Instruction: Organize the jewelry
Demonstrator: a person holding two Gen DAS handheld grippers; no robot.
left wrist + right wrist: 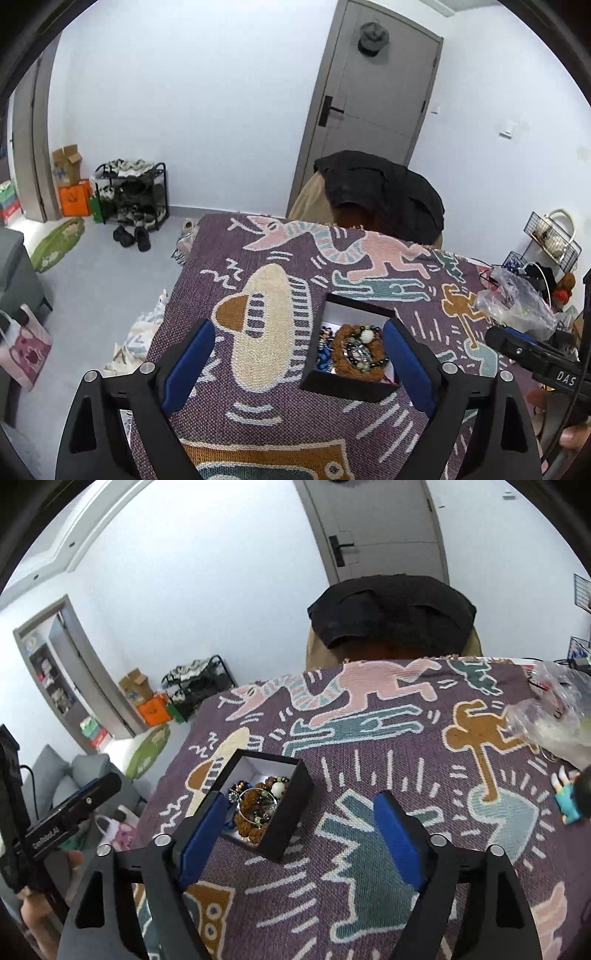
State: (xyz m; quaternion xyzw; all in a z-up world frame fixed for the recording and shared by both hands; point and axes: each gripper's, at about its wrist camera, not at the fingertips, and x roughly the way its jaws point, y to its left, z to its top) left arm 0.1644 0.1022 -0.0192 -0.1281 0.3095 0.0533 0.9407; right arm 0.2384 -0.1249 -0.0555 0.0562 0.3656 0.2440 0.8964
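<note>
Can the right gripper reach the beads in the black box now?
Probably yes. The right gripper is open and empty, the box has no lid, and the beads lie uncovered just ahead and to its left.

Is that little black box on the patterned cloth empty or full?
Nearly full: the lidless black box holds a heap of beaded bracelets, with little white lining showing.

Patterned tablecloth point(369, 738), plastic bag point(554, 716), figurine point(570, 797).

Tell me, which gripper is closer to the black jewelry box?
About equal. The black jewelry box sits by the left gripper's right finger and by the right gripper's left finger; both open, neither touching.
</note>
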